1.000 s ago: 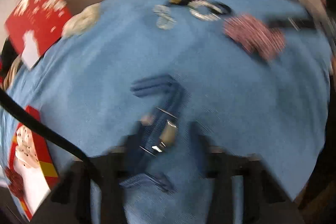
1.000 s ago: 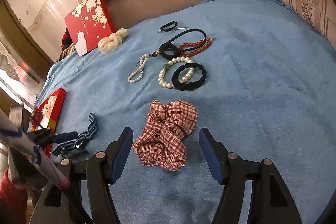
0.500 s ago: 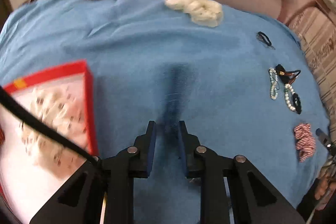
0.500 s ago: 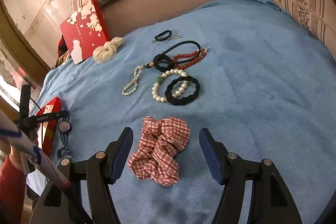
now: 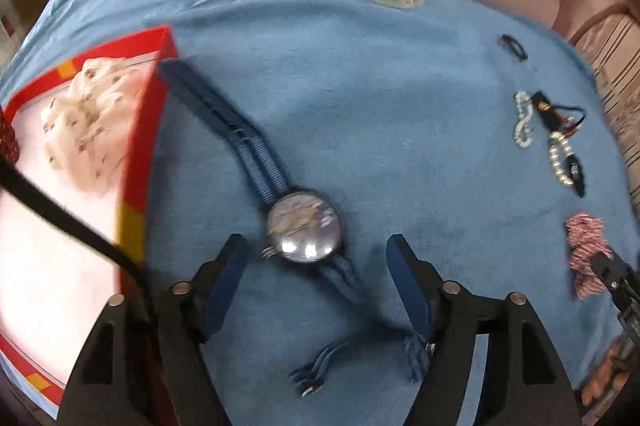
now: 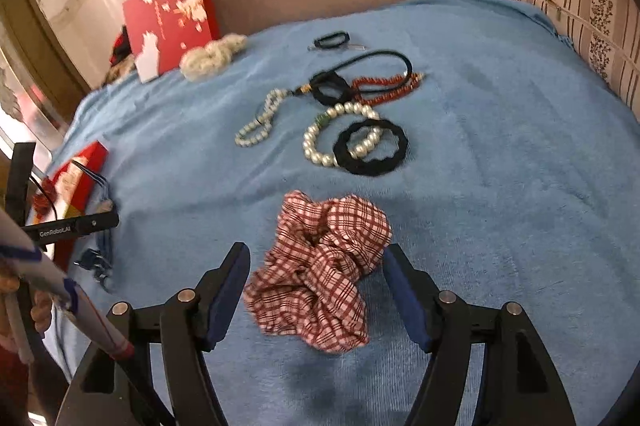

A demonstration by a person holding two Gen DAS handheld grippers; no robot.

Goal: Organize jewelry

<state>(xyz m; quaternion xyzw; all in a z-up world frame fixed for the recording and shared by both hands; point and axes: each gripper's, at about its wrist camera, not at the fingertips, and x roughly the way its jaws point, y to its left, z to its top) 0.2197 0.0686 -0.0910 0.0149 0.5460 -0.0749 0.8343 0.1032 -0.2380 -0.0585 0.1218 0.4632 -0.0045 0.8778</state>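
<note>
Your left gripper [image 5: 316, 266] has just sprung wide, and the watch [image 5: 306, 228] lies loose on the blue blanket [image 5: 380, 114], strap tip against the red box [image 5: 140, 130] — not in yet. Your right gripper [image 6: 316, 270] hangs wide around the plaid scrunchie [image 6: 320, 266], ungripped.

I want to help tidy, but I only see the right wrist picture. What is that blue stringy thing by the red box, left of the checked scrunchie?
Observer: A watch with a round face and a blue strap, lying on the cloth.
Operator: Is the left claw holding it?
Observer: No. The left claw has just been opening its jaws. The watch lies between them and is not squeezed.
Operator: What's in the box?
Observer: The box holds a white dotted scrunchie.
</note>
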